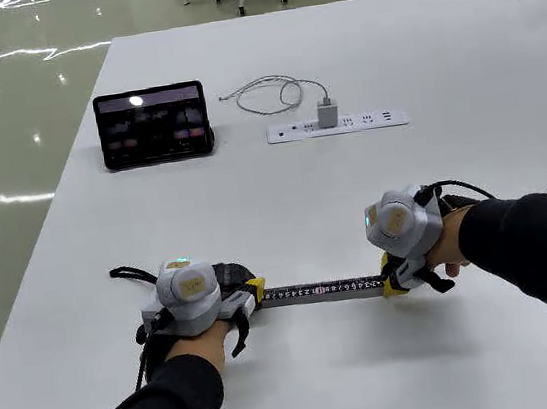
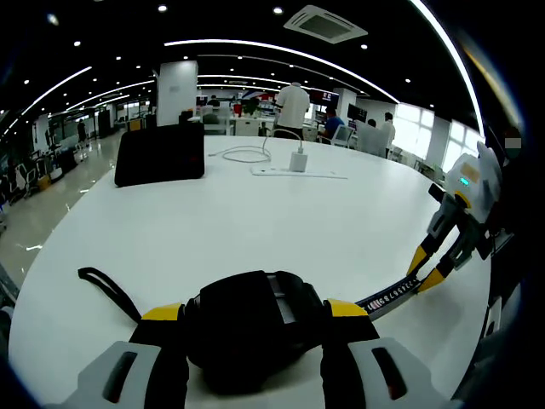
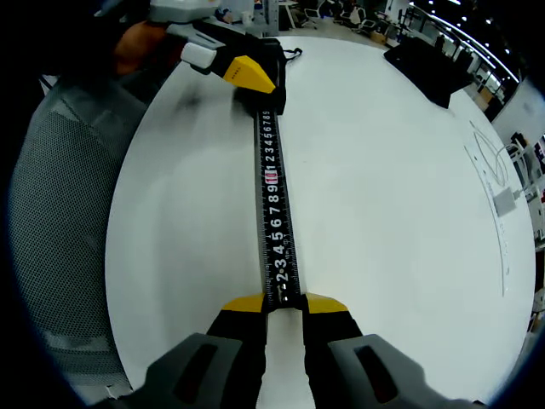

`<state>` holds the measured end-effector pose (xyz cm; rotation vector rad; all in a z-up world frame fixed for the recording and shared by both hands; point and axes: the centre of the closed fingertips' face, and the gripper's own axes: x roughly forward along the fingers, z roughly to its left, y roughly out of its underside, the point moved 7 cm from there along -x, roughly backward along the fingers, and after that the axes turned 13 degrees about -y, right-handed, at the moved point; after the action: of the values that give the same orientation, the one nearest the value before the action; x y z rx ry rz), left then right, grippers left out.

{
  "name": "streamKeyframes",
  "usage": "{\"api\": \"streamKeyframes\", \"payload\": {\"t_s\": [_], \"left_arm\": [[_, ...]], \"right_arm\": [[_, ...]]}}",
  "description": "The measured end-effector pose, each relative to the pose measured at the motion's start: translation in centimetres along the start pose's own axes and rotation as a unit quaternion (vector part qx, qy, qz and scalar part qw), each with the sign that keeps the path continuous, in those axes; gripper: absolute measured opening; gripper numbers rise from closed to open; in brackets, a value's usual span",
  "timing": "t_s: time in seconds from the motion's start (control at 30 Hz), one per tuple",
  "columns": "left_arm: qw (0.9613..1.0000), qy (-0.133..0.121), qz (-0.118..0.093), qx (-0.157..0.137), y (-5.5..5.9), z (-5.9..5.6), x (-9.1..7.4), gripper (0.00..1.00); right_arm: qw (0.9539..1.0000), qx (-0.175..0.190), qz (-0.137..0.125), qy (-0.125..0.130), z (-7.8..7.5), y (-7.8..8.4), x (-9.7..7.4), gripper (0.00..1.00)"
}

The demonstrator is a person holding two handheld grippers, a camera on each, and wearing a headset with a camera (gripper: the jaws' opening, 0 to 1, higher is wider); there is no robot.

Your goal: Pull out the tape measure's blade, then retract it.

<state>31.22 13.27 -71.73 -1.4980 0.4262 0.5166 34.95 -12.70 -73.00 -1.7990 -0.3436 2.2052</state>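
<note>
A black tape measure case (image 2: 251, 328) sits on the white table, with my left gripper (image 2: 255, 313) shut on it; in the head view the case (image 1: 234, 275) shows beside my left gripper (image 1: 251, 298). Its blade (image 1: 320, 289), marked with black numerals, is drawn out to the right, flat just above the table. My right gripper (image 1: 393, 286) is shut on the blade's end. In the right gripper view the blade (image 3: 272, 204) runs from my right gripper (image 3: 281, 305) up to the case (image 3: 268, 64). A black wrist strap (image 2: 106, 290) trails from the case.
A dark tablet (image 1: 153, 124) stands at the back left of the table (image 1: 436, 62). A white power strip (image 1: 339, 125) with a plugged charger and coiled cable (image 1: 269, 92) lies behind the grippers. The table's left edge runs near my left gripper. Office chairs and people stand beyond.
</note>
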Motion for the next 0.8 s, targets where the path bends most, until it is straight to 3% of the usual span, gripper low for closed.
{"api": "streamKeyframes", "payload": {"t_s": [0.8], "left_arm": [[1.0,0.003,0.006,0.001,-0.1,0.0,0.1,0.59]], "right_arm": [[0.9997,-0.006,-0.022,0.001,0.3,-1.4,0.7,0.11]]}}
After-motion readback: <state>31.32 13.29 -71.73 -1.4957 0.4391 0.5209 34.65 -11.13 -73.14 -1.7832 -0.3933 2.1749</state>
